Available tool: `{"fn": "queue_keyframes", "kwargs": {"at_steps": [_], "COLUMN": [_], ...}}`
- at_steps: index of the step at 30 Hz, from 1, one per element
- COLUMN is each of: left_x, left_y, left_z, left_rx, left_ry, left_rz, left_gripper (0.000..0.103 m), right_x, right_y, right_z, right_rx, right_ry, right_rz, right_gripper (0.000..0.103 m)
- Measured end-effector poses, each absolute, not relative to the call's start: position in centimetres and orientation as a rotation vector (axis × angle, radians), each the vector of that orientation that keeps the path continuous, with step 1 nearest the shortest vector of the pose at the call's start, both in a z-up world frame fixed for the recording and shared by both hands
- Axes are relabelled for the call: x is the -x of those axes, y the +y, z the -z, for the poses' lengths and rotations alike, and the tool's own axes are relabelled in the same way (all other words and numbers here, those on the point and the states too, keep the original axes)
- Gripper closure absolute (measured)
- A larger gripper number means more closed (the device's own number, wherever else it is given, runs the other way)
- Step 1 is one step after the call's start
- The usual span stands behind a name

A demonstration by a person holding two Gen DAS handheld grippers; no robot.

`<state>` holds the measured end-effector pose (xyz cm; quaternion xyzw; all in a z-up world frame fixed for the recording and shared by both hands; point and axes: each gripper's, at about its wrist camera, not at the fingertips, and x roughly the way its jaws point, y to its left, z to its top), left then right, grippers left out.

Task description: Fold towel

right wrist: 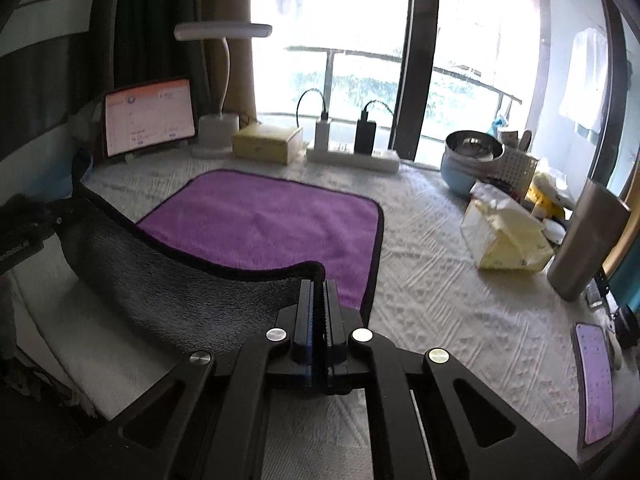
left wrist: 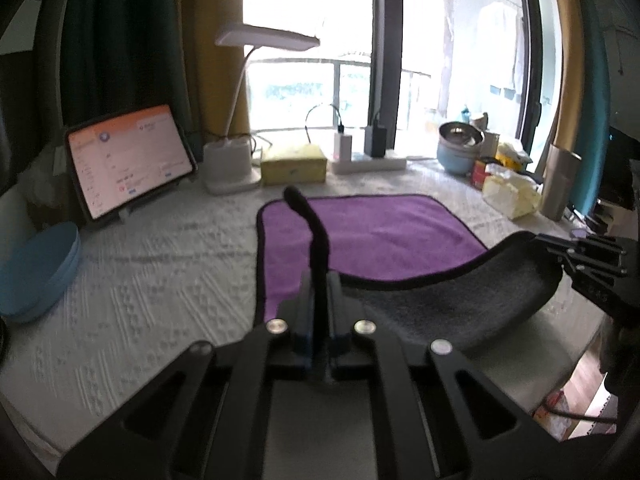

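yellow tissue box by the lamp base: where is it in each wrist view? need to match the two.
Left wrist: the yellow tissue box sits upper centre, just right of the desk lamp base, beyond the purple towel.
Right wrist: the same box sits upper left of centre, again right of the lamp base, beyond the towel.
Shared landmark: the white power strip immediately right of the box.

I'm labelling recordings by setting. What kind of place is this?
Probably a home, a lived-in table by a balcony window: a desk lamp and propped tablet at the back, stacked bowls to the side, laundry hanging outside. Both grippers hold the purple towel.
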<state>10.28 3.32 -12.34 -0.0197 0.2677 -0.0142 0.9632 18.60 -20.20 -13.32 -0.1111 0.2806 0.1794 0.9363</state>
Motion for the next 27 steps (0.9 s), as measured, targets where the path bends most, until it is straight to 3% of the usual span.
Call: {"fn": "queue_keyframes", "kwargs": {"at_steps": [27], "left_x": [-17.5], "left_y": [4.3], "left_z": [8.7], "left_rx": [-0.007], "left_ry": [0.394], "left_rz": [0.041], "left_gripper": [0.098], "right_x": [-24.4], "right_y": [-20.6], "right_z": [9.7], "right_rx": [0.226], "right_ry": [0.443], "right_rz": [-0.349], "right_gripper": [0.098]}}
